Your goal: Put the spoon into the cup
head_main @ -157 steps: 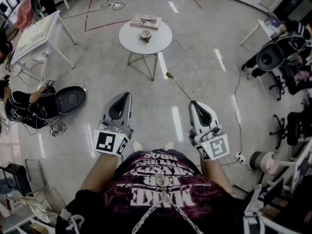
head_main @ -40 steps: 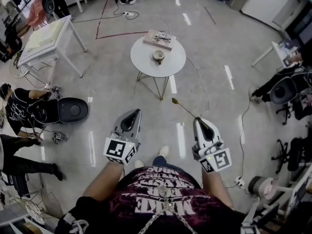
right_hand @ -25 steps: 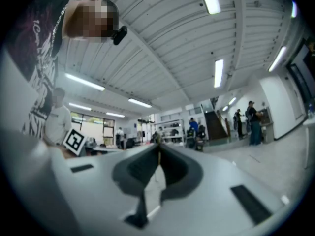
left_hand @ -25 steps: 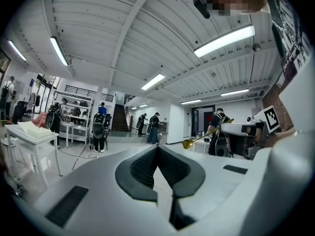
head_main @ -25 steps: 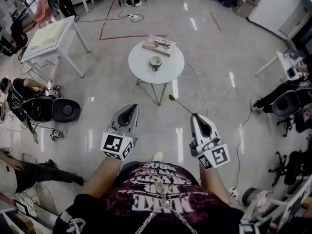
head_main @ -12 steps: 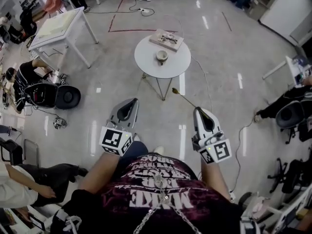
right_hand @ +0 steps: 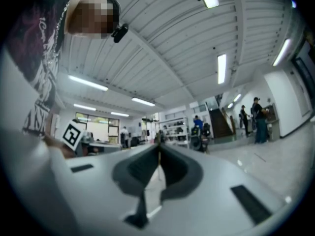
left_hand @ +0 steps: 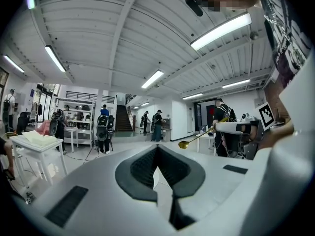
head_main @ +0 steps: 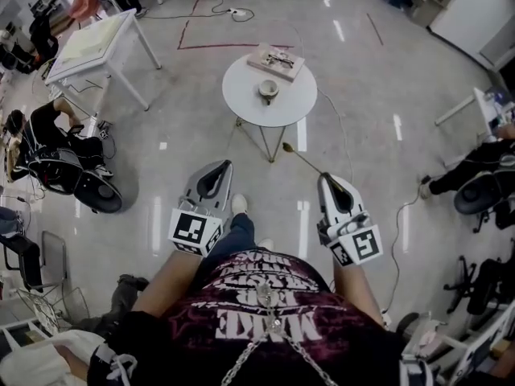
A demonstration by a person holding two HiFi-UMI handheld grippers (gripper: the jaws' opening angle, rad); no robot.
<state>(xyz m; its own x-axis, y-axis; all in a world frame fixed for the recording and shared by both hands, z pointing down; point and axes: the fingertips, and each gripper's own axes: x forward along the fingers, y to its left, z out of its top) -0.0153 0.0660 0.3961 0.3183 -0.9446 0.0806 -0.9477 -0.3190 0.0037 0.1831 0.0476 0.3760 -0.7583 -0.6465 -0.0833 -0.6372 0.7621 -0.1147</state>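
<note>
The spoon point(head_main: 304, 161) sticks straight out of the tip of the right gripper point(head_main: 324, 177), its handle pinched there and its gold bowl out toward 10 o'clock in the head view, in the air above the floor. The left gripper view shows the spoon point(left_hand: 197, 138) lying about level, off at 2 o'clock from that gripper's tips. The cup point(head_main: 268, 91) stands near the middle of a round white table point(head_main: 241, 95), at 11 o'clock from the right gripper's tips and well apart from the spoon's bowl. A flat box point(head_main: 276, 59) lies on the same table just beyond the cup, at 12 o'clock.

The floor point(head_main: 161, 135) is pale, glossy tile with a thin cable point(head_main: 342, 147) trailing across it. A rectangular white table point(head_main: 88, 43) stands at 10 o'clock, and a person point(head_main: 44, 131) sits on the floor at 9 o'clock beside gear.

The right gripper point(right_hand: 159, 149) is clenched, its dark pads pressed together on the thin spoon handle. The left gripper point(head_main: 223, 165) sits beside it at 9 o'clock, and its own view shows the left gripper point(left_hand: 157, 147) with pads meeting at the tip and nothing between them.
</note>
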